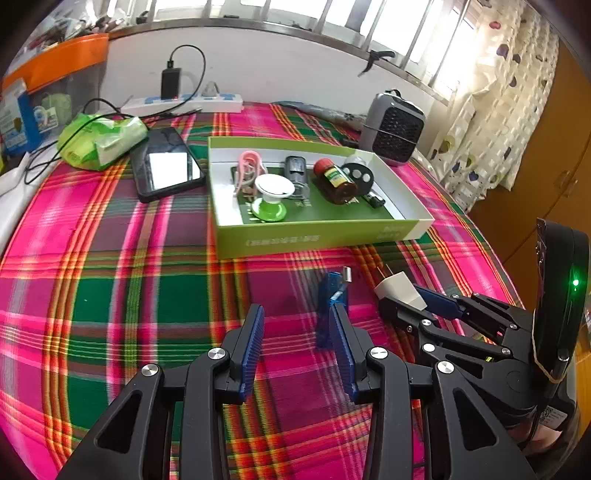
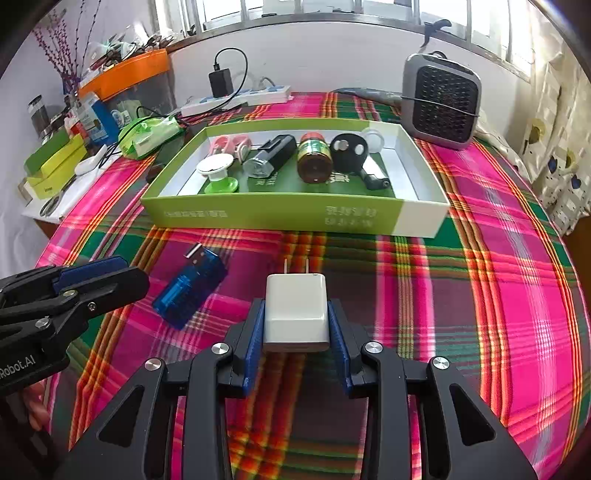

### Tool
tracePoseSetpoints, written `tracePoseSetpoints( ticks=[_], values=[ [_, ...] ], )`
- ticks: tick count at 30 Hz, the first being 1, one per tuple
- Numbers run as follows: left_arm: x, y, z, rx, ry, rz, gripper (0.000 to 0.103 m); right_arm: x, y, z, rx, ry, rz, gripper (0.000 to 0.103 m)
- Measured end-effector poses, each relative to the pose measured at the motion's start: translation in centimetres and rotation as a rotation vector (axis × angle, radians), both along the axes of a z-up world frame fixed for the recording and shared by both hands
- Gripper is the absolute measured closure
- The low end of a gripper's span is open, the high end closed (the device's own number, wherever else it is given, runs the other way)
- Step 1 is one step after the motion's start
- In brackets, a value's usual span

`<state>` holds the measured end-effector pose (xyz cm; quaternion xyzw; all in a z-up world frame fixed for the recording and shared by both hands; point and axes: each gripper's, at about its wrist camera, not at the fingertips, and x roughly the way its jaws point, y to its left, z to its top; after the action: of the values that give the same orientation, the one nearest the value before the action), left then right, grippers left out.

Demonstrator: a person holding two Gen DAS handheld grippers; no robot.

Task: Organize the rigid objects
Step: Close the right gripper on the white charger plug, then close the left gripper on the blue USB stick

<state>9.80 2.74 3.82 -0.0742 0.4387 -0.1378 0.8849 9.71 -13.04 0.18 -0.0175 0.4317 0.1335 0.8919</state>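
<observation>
Bright window [image 1: 332, 22] daylight, blown out (fisheye-warped edges).

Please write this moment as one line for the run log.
left gripper: open, empty | right gripper: shut on white charger | blue USB device: on cloth

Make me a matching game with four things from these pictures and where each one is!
Things:
1. white charger plug
2. blue USB stick
3. brown bottle
4. phone

Places:
A. lying inside the green box
B. on the cloth left of the box
C. between the right gripper fingers
D. on the cloth in front of the box, beside the open left gripper

Pairs: 1-C, 2-D, 3-A, 4-B
</observation>
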Motion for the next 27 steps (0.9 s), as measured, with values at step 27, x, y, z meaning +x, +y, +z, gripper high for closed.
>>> tracePoseSetpoints(
  ticks=[27],
  values=[
    [1.3, -4.8, -1.7, 0.128, 0.029, -0.052, 0.067, -0.3, -6.6, -0.1, -0.011, -0.008, -0.097, 0.068]
  ],
)
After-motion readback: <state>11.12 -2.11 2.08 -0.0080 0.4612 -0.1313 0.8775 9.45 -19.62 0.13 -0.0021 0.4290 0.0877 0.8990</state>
